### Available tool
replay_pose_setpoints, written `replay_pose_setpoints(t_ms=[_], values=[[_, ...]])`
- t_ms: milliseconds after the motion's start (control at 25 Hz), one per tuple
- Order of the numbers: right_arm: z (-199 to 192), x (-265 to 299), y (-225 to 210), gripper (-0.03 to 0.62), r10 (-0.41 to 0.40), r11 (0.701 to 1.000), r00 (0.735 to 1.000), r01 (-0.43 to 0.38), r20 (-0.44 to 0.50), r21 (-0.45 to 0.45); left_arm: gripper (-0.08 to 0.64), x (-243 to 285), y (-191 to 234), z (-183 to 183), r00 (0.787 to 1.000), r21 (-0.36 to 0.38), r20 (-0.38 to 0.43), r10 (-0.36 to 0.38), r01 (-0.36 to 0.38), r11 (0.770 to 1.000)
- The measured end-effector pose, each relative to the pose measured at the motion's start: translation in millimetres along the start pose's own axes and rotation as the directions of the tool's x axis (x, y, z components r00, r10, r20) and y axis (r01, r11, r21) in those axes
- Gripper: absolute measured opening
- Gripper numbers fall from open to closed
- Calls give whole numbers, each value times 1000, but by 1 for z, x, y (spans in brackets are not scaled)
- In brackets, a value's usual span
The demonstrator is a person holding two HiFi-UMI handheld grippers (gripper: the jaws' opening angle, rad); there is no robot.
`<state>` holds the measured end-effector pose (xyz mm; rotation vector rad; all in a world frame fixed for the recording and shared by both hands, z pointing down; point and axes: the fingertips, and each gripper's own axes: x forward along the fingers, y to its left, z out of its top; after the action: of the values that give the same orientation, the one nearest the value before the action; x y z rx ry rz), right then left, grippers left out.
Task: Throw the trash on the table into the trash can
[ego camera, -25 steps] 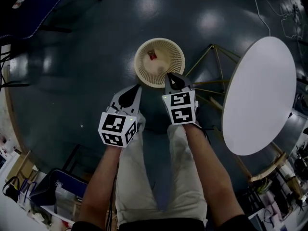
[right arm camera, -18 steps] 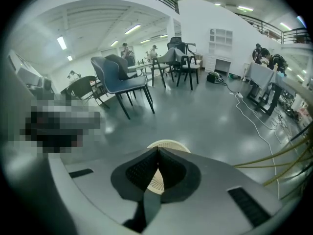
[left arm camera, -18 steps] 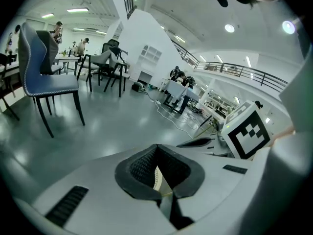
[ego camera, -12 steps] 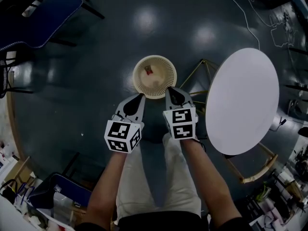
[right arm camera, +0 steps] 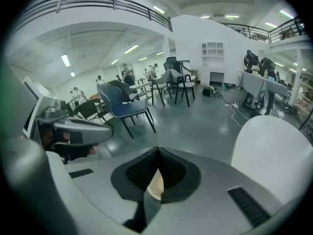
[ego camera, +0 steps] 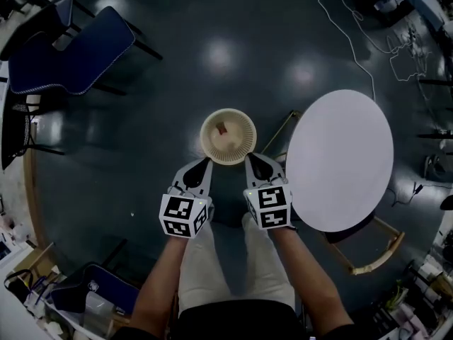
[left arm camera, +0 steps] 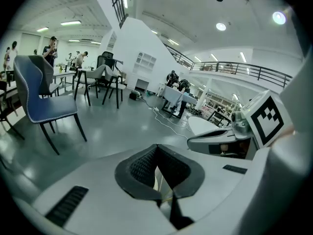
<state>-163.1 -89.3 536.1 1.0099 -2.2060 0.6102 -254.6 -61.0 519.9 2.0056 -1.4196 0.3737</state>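
Note:
A cream slatted trash can (ego camera: 227,136) stands on the dark floor, with a small reddish piece of trash (ego camera: 221,128) lying inside. Both grippers hang side by side above its near rim and hold nothing. My left gripper (ego camera: 197,167) is shut, its dark pads meeting at the tips (left arm camera: 157,148). My right gripper (ego camera: 255,162) is shut too, and a sliver of the trash can (right arm camera: 156,185) shows through the gap behind its tips (right arm camera: 157,151). The round white table (ego camera: 340,158) stands to the right with a bare top.
A blue chair (ego camera: 67,48) stands at the upper left. A white cable (ego camera: 350,37) runs across the floor at the upper right. Bags and clutter (ego camera: 85,292) sit at the lower left. Wooden table legs (ego camera: 368,257) stick out below the table. Distant people, tables and chairs (right arm camera: 168,80) show in the gripper views.
Both grippers have lifted away from the trash can, staying shut. The head view has pulled back, so the trash can and table look smaller and farther off.

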Motion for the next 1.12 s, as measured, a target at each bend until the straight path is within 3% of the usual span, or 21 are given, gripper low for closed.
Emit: replay_pose_setpoints(t_ms=[280, 560, 800, 1120], values=[[35, -67, -9, 18, 25, 1000, 998, -24, 60, -18, 8, -22, -54, 41, 999, 35, 33, -15, 14, 999], [42, -139, -23, 18, 62, 998, 993, -58, 104, -37, 8, -47, -119, 63, 998, 68, 67, -19, 15, 998], [39, -198, -59, 18, 78, 997, 986, -74, 150, -30, 8, -54, -178, 64, 998, 85, 63, 5, -10, 996], [51, -270, -98, 18, 60, 998, 967, -60, 247, -9, 8, -74, -243, 72, 991, 105, 125, 45, -58, 993]])
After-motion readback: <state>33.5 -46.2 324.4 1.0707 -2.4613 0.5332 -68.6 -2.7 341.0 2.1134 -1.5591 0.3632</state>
